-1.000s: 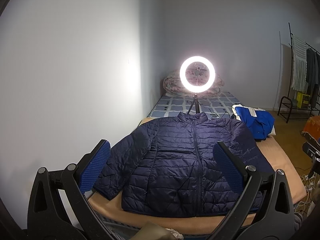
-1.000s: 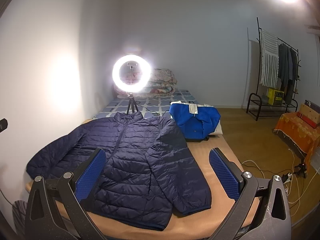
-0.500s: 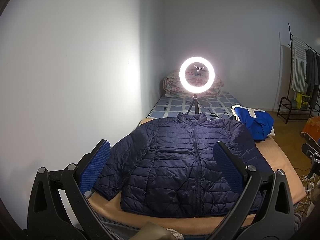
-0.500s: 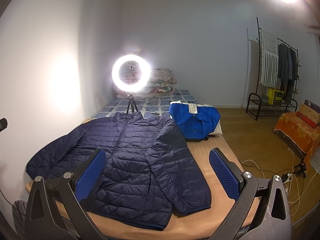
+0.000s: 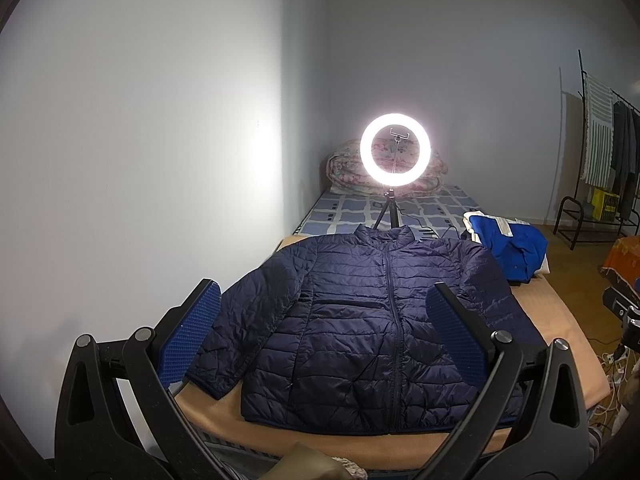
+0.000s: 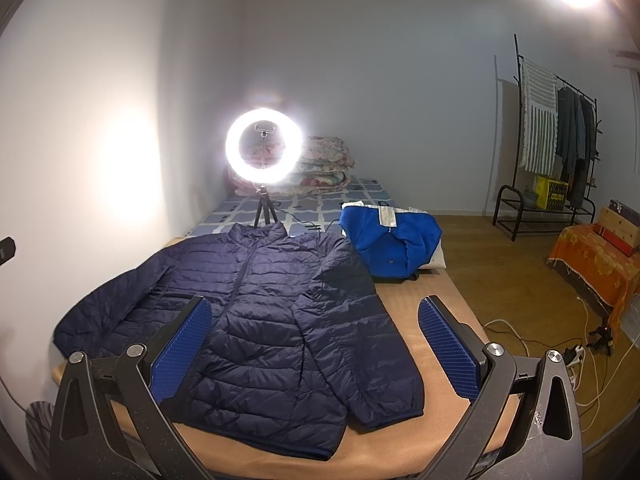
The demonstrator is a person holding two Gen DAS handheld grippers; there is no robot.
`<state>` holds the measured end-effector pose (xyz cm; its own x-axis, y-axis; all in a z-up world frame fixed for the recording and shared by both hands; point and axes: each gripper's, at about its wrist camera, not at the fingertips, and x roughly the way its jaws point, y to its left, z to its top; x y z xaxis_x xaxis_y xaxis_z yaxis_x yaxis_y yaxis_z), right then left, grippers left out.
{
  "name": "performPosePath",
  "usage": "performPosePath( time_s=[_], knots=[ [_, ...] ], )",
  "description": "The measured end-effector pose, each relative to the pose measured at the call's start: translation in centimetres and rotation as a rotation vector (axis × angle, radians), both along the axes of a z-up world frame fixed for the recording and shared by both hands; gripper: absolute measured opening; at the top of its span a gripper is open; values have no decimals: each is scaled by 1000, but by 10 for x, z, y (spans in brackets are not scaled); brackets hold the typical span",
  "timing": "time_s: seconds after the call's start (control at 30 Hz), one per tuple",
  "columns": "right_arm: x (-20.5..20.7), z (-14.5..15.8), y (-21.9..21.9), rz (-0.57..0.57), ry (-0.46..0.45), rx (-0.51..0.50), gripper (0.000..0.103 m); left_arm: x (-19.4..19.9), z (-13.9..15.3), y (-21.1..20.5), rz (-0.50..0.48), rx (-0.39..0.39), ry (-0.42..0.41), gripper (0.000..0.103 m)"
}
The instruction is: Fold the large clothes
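Note:
A dark navy quilted jacket (image 5: 360,320) (image 6: 272,320) lies flat and zipped on the tan-covered bed (image 5: 568,332) (image 6: 432,292), collar away from me, both sleeves spread out at its sides. My left gripper (image 5: 324,336) hovers open in front of the jacket's near hem, holding nothing. My right gripper (image 6: 316,350) is open too, held above the jacket's right sleeve and the bare tan cover beside it. Neither gripper touches the cloth.
A bright ring light on a tripod (image 5: 395,148) (image 6: 263,151) stands behind the collar. A blue and white garment (image 5: 508,244) (image 6: 390,240) is piled at the bed's far right. Folded quilts (image 6: 324,164) sit further back. A clothes rack (image 6: 556,152), an orange-draped box (image 6: 596,264) and floor cables (image 6: 576,360) are to the right.

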<state>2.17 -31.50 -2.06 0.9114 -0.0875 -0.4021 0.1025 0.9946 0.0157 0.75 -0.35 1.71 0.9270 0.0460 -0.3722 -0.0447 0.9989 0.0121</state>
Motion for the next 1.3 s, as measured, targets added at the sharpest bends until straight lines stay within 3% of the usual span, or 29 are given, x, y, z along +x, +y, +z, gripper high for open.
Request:
performPosePath(
  time_s=[0.53, 1.3],
  knots=[
    [9, -4, 12, 19, 17, -1, 102, -1, -13, 4, 11, -6, 15, 103],
    [53, -14, 78, 138, 59, -22, 102, 13, -45, 66, 103, -6, 61, 103]
  ],
)
